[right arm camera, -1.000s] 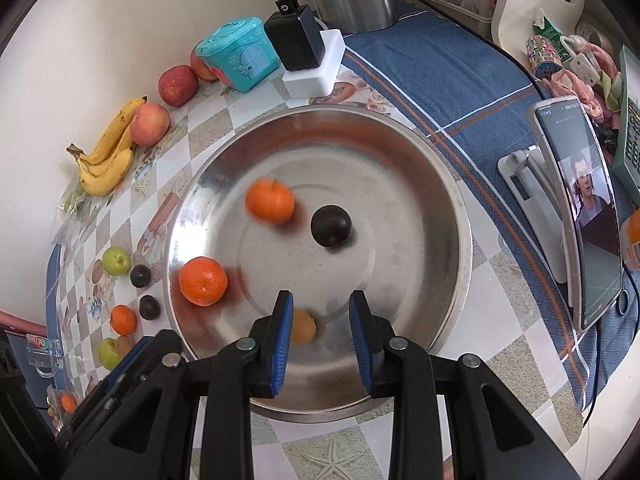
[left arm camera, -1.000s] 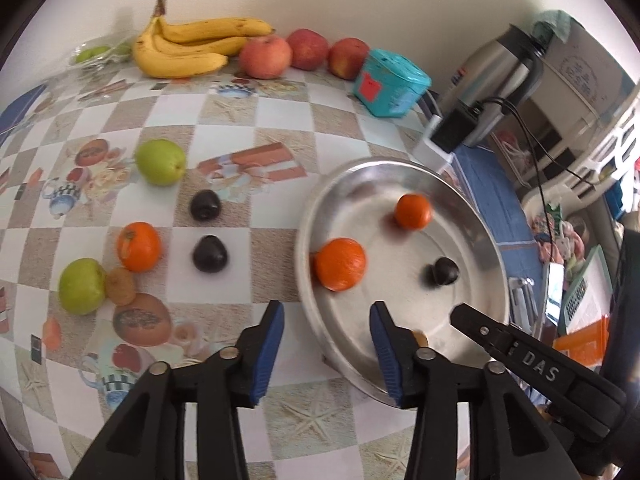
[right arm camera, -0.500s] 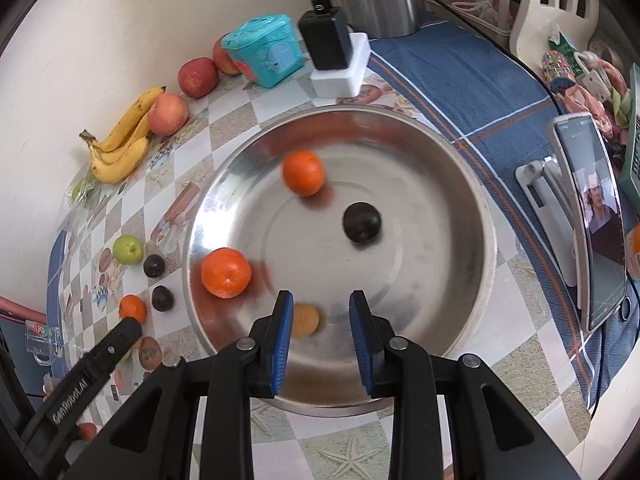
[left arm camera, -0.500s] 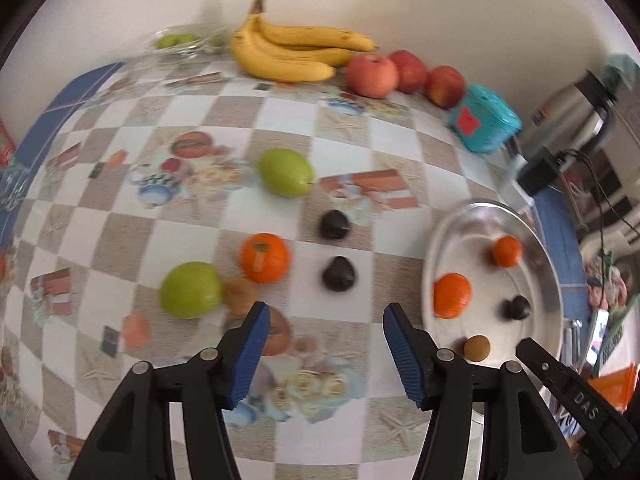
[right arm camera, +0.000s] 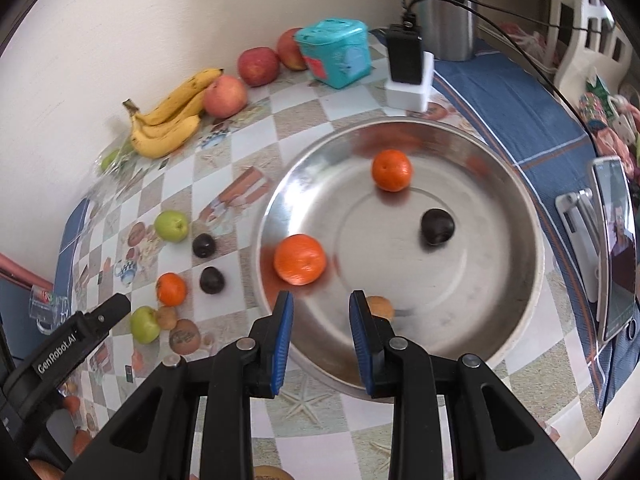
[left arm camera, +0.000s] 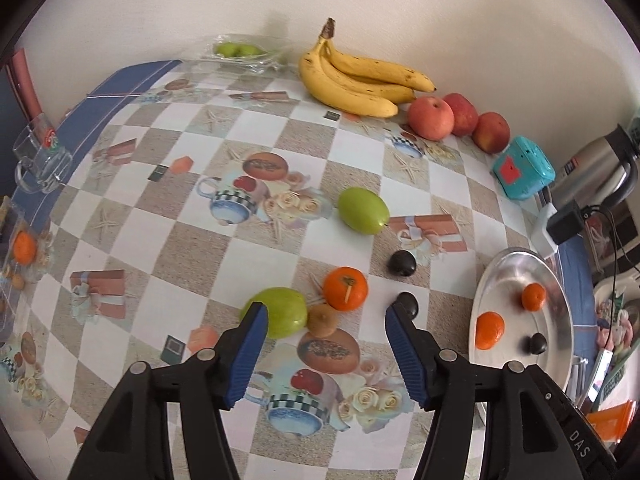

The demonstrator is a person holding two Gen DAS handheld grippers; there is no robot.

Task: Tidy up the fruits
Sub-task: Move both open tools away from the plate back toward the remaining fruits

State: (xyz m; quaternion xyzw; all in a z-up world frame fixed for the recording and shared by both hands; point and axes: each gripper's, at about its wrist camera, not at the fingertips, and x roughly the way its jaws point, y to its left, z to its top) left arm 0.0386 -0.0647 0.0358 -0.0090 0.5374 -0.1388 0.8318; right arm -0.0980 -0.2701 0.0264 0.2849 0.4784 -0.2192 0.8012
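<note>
My left gripper (left arm camera: 326, 322) is open and empty above the table, with a small brown fruit (left arm camera: 322, 320) between its fingers. A green apple (left arm camera: 280, 316), an orange (left arm camera: 345, 289) and two dark plums (left arm camera: 401, 263) lie just beyond it; a second green apple (left arm camera: 363, 210) lies farther back. The steel bowl (left arm camera: 560, 312) at right holds two oranges and a plum. My right gripper (right arm camera: 320, 312) is open and empty over the bowl's near rim (right arm camera: 516, 344), by an orange (right arm camera: 299, 259) and a small brown fruit (right arm camera: 380, 307).
Bananas (left arm camera: 356, 80), three red apples (left arm camera: 431, 117) and a teal box (left arm camera: 522, 168) line the wall. A glass mug (left arm camera: 40, 160) stands at the left edge. A kettle (left arm camera: 596, 168), a charger block (right arm camera: 408, 76) and a phone on a stand (right arm camera: 616, 248) are to the right.
My left gripper has swung left from the bowl to the loose fruit on the table and opened wider. My right gripper has drawn back slightly over the bowl.
</note>
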